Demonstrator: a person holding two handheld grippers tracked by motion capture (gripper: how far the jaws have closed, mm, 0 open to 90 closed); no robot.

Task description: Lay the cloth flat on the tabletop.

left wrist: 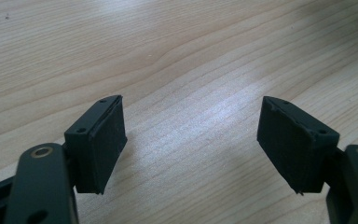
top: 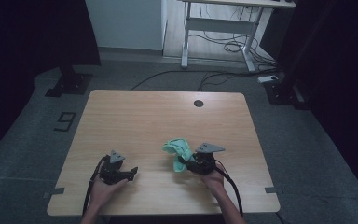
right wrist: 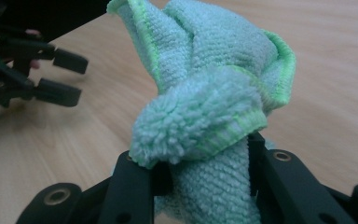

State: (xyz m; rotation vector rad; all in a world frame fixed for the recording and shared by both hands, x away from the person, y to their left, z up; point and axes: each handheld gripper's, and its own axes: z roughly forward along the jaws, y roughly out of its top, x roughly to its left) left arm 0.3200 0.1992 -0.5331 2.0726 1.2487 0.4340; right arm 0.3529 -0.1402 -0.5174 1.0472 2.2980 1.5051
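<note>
The right gripper (top: 185,164) is holding a cloth (top: 179,151), a light green one with a brighter green edge. In the right gripper view its two jaws are pressing on the bunched cloth (right wrist: 205,112) from both sides, so the jaws are standing partly closed with the thick fabric between them. The cloth is bulging up and forward out of the jaws in folds, and its far part is lying on the tabletop (top: 144,121), near the middle of the front half, a little to the right.

The left gripper (top: 131,173) is resting low at the front left part of the tabletop, well apart from the cloth. In the left gripper view its jaws are standing wide apart, and between them is showing only bare wood (left wrist: 186,70); they are gripping nothing. The same gripper (right wrist: 58,77) is showing far off at the left edge of the right gripper view, with its jaws apart.

A hand (top: 103,191) is carrying the left gripper and another hand (top: 214,179) is carrying the right one; both are coming in from the near edge. A black cable (top: 233,191) is trailing back from the right gripper along the forearm.
</note>
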